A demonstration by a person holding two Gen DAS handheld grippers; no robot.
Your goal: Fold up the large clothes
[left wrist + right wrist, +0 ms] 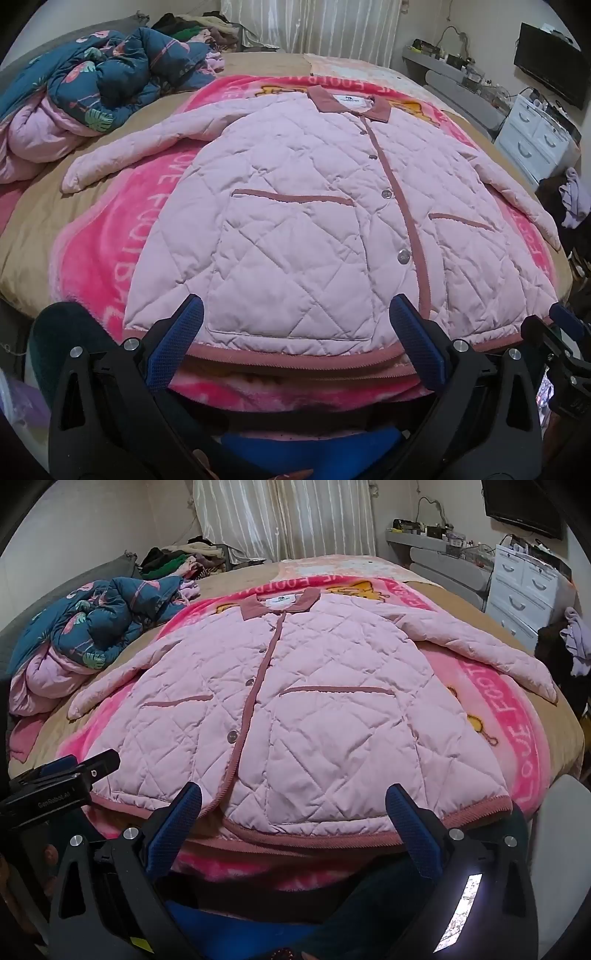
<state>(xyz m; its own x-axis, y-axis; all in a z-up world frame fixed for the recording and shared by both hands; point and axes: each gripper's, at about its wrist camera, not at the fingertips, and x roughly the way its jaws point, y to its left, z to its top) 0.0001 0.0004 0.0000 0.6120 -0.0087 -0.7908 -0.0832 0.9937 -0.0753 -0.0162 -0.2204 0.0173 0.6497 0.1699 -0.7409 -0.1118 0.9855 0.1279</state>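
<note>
A pale pink quilted jacket (pixel 295 206) with darker pink trim lies flat and buttoned, front up, on a bright pink blanket (pixel 110 258), both sleeves spread out. It also shows in the right wrist view (pixel 314 701). My left gripper (pixel 295 317) is open and empty, its blue pads just above the hem on the jacket's left half. My right gripper (pixel 293 801) is open and empty at the hem on the right half. The left gripper's tip shows at the left edge of the right wrist view (pixel 74 771).
The blanket lies on a bed with a tan sheet (pixel 37 229). A crumpled blue floral duvet (pixel 110 77) and a heap of clothes (pixel 199 29) sit at the far left. White drawers (pixel 524 590) and a grey shelf stand on the right.
</note>
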